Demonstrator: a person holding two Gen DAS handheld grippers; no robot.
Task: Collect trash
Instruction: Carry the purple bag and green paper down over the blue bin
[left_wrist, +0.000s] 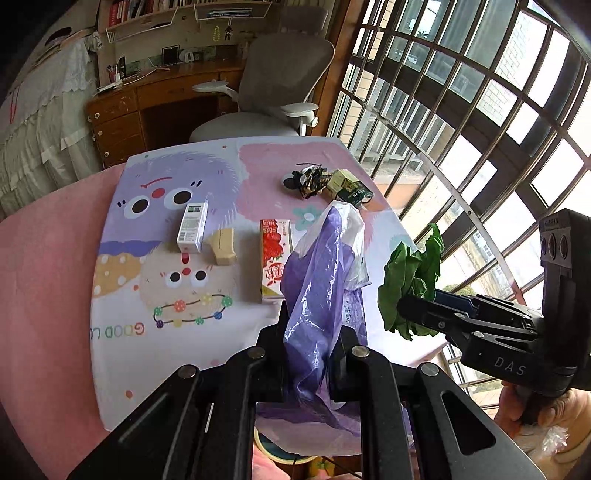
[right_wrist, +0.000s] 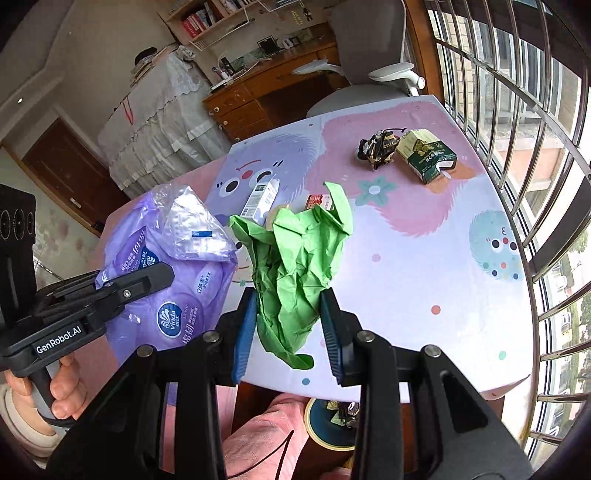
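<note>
Over the near edge of the desk (right_wrist: 424, 280) — left hand-held gripper (left_wrist: 308, 354) clenched on the purple plastic bag (left_wrist: 321, 280), right hand-held gripper (right_wrist: 288, 328) clenched on green crumpled paper (right_wrist: 295, 258). Step: carrying to bin. Next — likely release into the bin below, then cartons.

Both tongs are matte black, built from flat linkage bars joined by round silver pivot pins, with slotted cut-outs in the outer bars. The right tongs (right_wrist: 288, 328) carry ribbed blue pads (right_wrist: 243, 332) on the inner faces of their fingers, and pale raised "DAS" lettering marks the body. The left tongs (left_wrist: 312, 354) bear a white "GenRobot.AI" label on the side, above a grey handle. A boxy black housing with three round ports tops each unit. A cream knit cuff (right_wrist: 14, 417) shows at the left wrist.
</note>
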